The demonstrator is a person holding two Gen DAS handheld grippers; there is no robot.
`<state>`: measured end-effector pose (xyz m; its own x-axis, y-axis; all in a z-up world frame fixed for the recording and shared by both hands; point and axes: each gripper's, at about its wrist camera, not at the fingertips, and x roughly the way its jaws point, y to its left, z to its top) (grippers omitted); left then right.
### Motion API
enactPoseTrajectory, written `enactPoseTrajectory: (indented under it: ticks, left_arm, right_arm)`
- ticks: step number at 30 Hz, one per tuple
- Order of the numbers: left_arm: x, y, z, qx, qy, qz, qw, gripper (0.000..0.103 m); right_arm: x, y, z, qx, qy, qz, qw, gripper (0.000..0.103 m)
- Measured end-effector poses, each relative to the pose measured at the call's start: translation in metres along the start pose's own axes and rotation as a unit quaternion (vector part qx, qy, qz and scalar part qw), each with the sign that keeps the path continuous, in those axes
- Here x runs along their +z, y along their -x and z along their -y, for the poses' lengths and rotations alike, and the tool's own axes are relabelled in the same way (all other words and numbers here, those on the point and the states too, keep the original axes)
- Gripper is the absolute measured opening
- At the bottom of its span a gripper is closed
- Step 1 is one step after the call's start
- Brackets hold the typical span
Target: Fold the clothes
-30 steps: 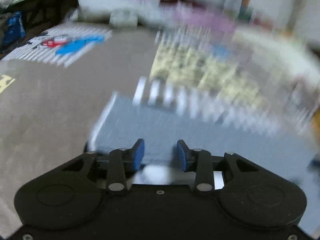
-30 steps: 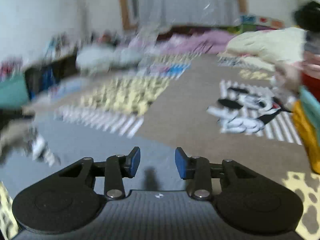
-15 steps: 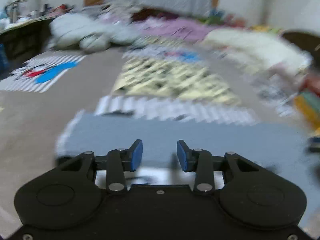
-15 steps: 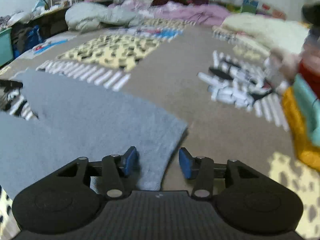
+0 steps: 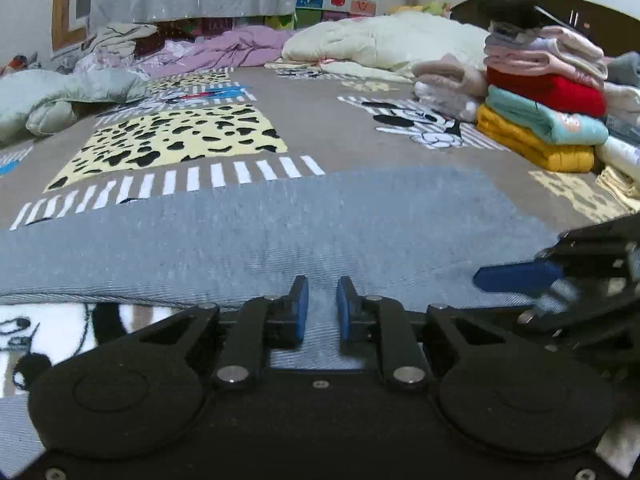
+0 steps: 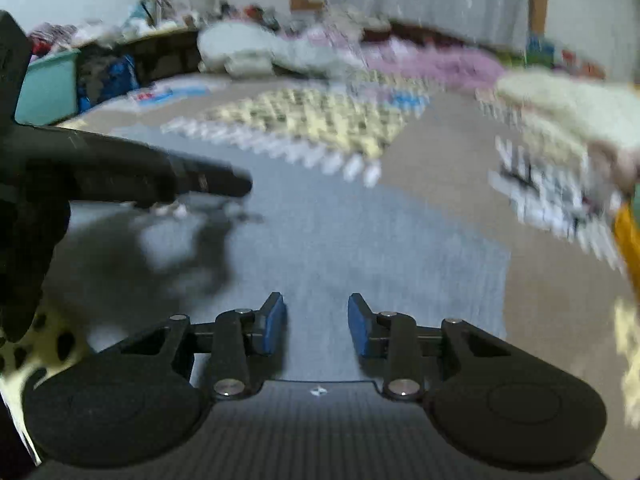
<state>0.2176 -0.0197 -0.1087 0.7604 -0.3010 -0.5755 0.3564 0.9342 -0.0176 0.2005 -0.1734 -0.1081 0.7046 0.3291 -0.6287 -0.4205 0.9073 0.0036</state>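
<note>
Lying flat across a brown patterned bedspread (image 5: 328,136), a grey-blue knit garment (image 5: 280,236) stretches its long axis from left to right in the left wrist view, its far edge straight and its fine ribbed weave plainly visible. The left gripper (image 5: 322,307) sits low at the garment's near edge, blue-padded jaws narrowly parted with cloth showing between them; whether they pinch it cannot be told. The right gripper (image 6: 317,325) hovers above the same fabric, its jaws spread wide and holding nothing, in a motion-blurred view. A stack of folded clothes (image 5: 548,112), yellow, teal, red and pink, stands well apart at the right, beyond a yellow leopard-spot panel (image 5: 180,136).
</note>
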Motion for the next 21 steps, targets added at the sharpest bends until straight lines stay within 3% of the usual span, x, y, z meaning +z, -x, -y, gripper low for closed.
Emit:
enactPoseTrajectory:
  ticks: [3, 6, 9, 14, 15, 17, 21]
  left_arm:
    - [0.004, 0.018, 0.006, 0.007, -0.019, 0.013, 0.9997, 0.016]
    - [-0.007, 0.020, 0.005, 0.010, -0.031, -0.013, 0.9994, 0.016]
    - [-0.002, 0.049, -0.007, 0.006, 0.009, -0.005, 0.9999, 0.017]
    - [-0.020, 0.102, -0.040, 0.037, 0.033, 0.016, 0.9986, 0.019]
    - [-0.025, 0.113, -0.047, 0.046, 0.034, 0.021, 0.9981, 0.021]
    - [-0.036, 0.136, -0.061, 0.070, 0.028, 0.036, 0.9965, 0.042]
    - [-0.064, 0.173, -0.078, 0.130, -0.013, 0.062, 0.9895, 0.048]
  right_arm:
    - [-0.001, 0.004, 0.006, 0.003, -0.014, -0.005, 1.000, 0.037]
    - [-0.004, 0.013, 0.000, -0.001, 0.014, -0.014, 1.000, 0.039]
    - [-0.010, 0.019, 0.000, 0.003, 0.022, -0.031, 0.999, 0.040]
    - [-0.019, 0.047, -0.008, -0.003, 0.075, -0.042, 0.996, 0.040]
    - [-0.023, 0.054, -0.008, -0.002, 0.085, -0.043, 0.995, 0.041]
    - [-0.032, 0.069, -0.009, -0.003, 0.108, -0.040, 0.993, 0.044]
    - [-0.041, 0.092, -0.017, -0.011, 0.159, -0.032, 0.987, 0.048]
